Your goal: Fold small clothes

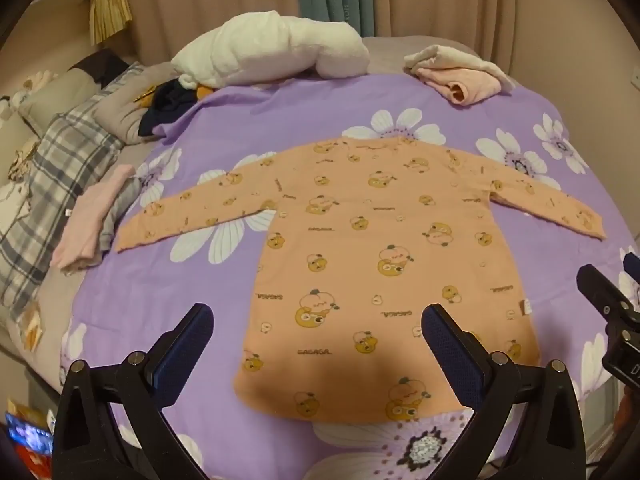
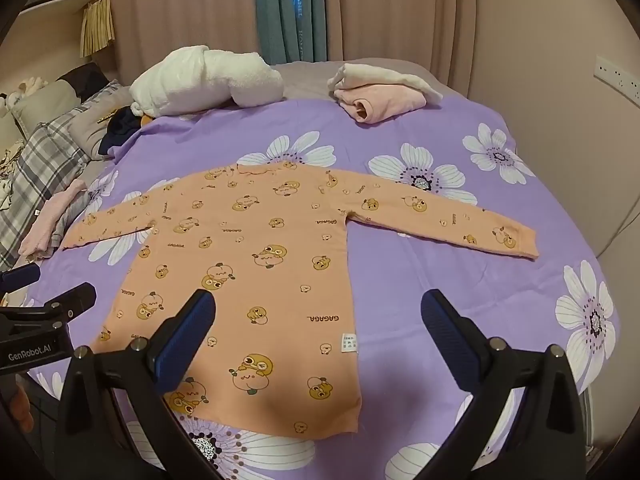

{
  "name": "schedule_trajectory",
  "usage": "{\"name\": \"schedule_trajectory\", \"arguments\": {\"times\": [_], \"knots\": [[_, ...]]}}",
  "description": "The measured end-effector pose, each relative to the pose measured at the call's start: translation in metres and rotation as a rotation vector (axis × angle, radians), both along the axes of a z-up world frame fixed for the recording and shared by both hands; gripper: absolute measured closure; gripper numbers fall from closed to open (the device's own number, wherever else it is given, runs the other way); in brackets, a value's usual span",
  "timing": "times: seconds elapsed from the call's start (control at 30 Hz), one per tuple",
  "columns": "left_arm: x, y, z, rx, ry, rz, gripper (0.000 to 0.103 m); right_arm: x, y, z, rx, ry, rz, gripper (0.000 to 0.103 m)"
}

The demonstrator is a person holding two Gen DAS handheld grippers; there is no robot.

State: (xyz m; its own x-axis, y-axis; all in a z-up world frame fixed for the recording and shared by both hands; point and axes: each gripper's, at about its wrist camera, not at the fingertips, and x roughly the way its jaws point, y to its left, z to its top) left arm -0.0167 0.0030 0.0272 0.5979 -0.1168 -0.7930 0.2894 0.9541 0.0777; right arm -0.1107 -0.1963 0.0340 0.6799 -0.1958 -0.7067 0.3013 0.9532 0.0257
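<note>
Beige curtains (image 2: 400,8) hang behind the bed (image 2: 312,68), with one teal curtain (image 2: 280,8) between them that has some vertical letters, too blurred for me to read well. On the bed lies a purple sheet (image 2: 460,280), smooth and thin, printed with big white flowers.

On the middle of this sheet an orange long-sleeved shirt (image 1: 360,248) is spread flat, both sleeves stretched out to the sides, the hem towards the grippers. Its fabric looks soft and knitted, with cartoon bears and the word "GAGAGA" printed many times. A small white label (image 2: 349,342) is sewn at the side seam; its text is too small to read.

At the far edge there is a thick white fluffy blanket (image 1: 272,50), rolled loosely, and beside it a folded pink and cream garment (image 1: 460,74). At the left side a pink folded piece (image 1: 92,220) rests on a grey checked cloth (image 1: 60,160).

Left gripper (image 1: 318,332) hovers over the hem with its fingers (image 1: 192,336) spread fully wide, holding nothing. Right gripper (image 2: 318,330) hovers over the shirt's right lower part, fingers (image 2: 444,328) also fully wide, touching nothing. The pads are dark blue and ribbed. In the right wrist view the left tool shows the writing "GenRobot.AI".
</note>
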Motion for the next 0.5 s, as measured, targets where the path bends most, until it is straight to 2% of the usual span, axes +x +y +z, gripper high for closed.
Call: {"name": "schedule_trajectory", "arguments": {"times": [0.5], "knots": [[0.0028,-0.0016,0.0060,-0.009,-0.002,-0.017,0.000,0.0016,0.0038,0.0025,-0.005,-0.005,0.012,0.000]]}}
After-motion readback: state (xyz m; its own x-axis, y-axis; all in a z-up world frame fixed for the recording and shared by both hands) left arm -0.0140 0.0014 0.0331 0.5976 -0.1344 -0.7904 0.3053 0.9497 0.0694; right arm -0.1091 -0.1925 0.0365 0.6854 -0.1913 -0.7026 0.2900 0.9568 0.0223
